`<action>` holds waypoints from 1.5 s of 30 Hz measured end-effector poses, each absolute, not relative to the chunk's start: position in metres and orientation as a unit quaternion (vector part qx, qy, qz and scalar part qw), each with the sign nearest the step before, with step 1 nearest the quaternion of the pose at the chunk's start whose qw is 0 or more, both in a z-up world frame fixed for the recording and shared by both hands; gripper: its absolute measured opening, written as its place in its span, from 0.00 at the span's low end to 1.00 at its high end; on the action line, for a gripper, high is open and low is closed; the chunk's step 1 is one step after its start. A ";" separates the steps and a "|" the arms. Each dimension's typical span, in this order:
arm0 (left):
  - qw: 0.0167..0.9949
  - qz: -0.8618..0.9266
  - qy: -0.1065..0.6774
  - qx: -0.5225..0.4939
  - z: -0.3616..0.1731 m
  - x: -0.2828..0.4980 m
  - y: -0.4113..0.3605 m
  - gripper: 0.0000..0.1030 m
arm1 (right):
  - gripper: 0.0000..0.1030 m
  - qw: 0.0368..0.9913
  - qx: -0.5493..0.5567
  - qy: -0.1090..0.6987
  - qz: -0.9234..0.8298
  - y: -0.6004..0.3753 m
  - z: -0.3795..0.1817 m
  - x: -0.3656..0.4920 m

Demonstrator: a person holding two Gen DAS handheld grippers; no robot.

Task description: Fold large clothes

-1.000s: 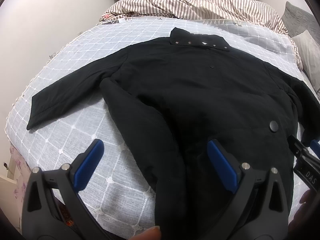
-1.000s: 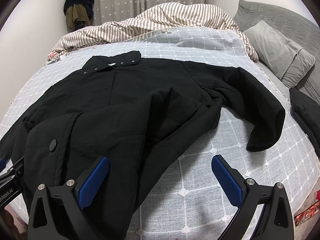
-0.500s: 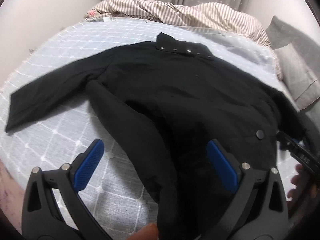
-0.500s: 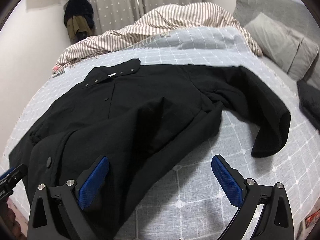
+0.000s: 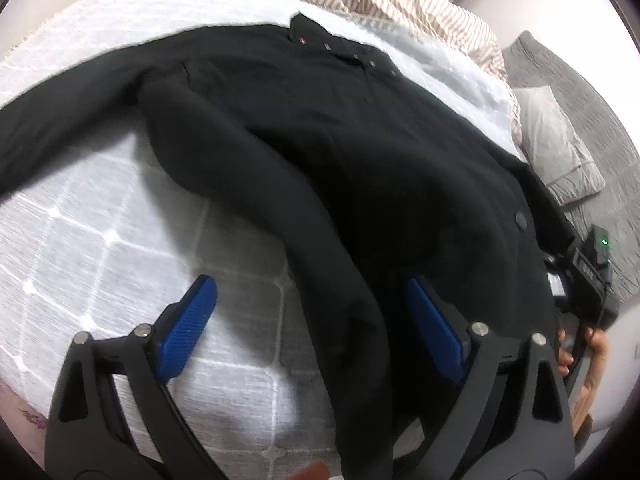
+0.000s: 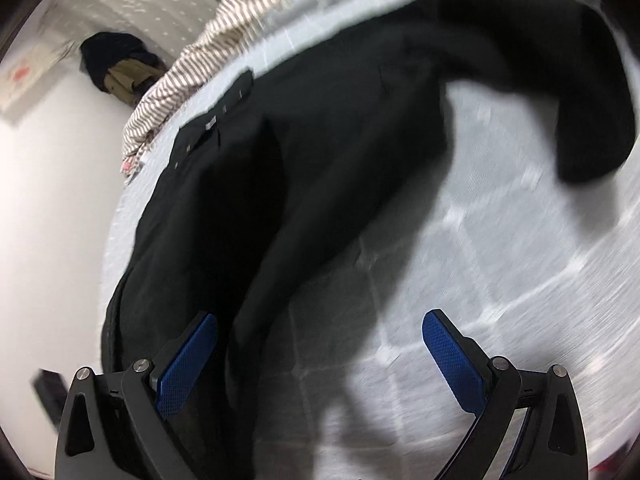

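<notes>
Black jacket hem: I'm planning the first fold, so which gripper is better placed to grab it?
Probably left: the left gripper straddles the black jacket hem; the right gripper mostly spans bedspread.

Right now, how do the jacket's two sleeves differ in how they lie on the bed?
The left sleeve runs out long and fairly straight from the shoulder; the right sleeve bends sharply, its cuff doubling back toward the camera. The left sleeve's cuff end leaves the left wrist view; the right sleeve's cuff shows whole. Both are black, lie on the white grid bedspread, and neither is held by the left tool or the right tool.
</notes>
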State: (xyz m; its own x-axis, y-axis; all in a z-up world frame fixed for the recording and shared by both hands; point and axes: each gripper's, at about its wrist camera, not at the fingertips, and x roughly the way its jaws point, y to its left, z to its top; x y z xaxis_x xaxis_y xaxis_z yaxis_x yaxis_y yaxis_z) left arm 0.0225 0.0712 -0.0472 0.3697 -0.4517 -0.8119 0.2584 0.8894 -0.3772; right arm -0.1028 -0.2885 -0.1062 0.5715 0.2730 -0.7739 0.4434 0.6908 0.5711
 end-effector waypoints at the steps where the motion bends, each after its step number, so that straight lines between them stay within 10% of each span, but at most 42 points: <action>1: 0.818 -0.221 0.523 -0.093 -0.051 0.021 0.068 0.88 | 0.91 0.789 0.404 0.461 -0.045 -0.289 -0.111 -0.101; 5: 0.795 -0.234 0.553 -0.092 -0.071 0.019 0.053 0.67 | 0.60 0.762 0.452 0.462 -0.009 -0.284 -0.131 -0.091; 9: 0.765 -0.225 0.592 -0.117 -0.093 0.020 0.049 0.21 | 0.20 0.742 0.489 0.457 0.029 -0.276 -0.145 -0.080; 12: 0.764 -0.234 0.587 -0.134 -0.083 0.015 0.054 0.13 | 0.08 0.754 0.475 0.453 0.028 -0.271 -0.143 -0.077; 25: 0.808 -0.248 0.519 -0.129 -0.001 -0.042 0.153 0.10 | 0.06 0.824 0.366 0.433 -0.012 -0.314 -0.051 -0.163; 35: 0.777 -0.172 0.601 -0.068 -0.062 -0.046 0.186 0.12 | 0.06 0.783 0.288 0.535 -0.133 -0.371 -0.106 -0.206; 43: 0.813 -0.141 0.564 -0.022 -0.046 -0.045 0.208 0.51 | 0.32 0.779 0.184 0.550 -0.237 -0.358 -0.089 -0.189; 45: 0.824 -0.138 0.549 -0.035 -0.040 -0.034 0.227 0.65 | 0.55 0.796 0.163 0.534 -0.234 -0.348 -0.071 -0.178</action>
State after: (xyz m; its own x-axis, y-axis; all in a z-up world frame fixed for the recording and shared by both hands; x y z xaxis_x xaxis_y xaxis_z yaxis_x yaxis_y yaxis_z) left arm -0.0344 0.2269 -0.0403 0.3601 -0.2655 -0.8943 0.1890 0.9595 -0.2087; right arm -0.1778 -0.3482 -0.0708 0.3208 -0.1980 -0.9262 0.5465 0.8374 0.0102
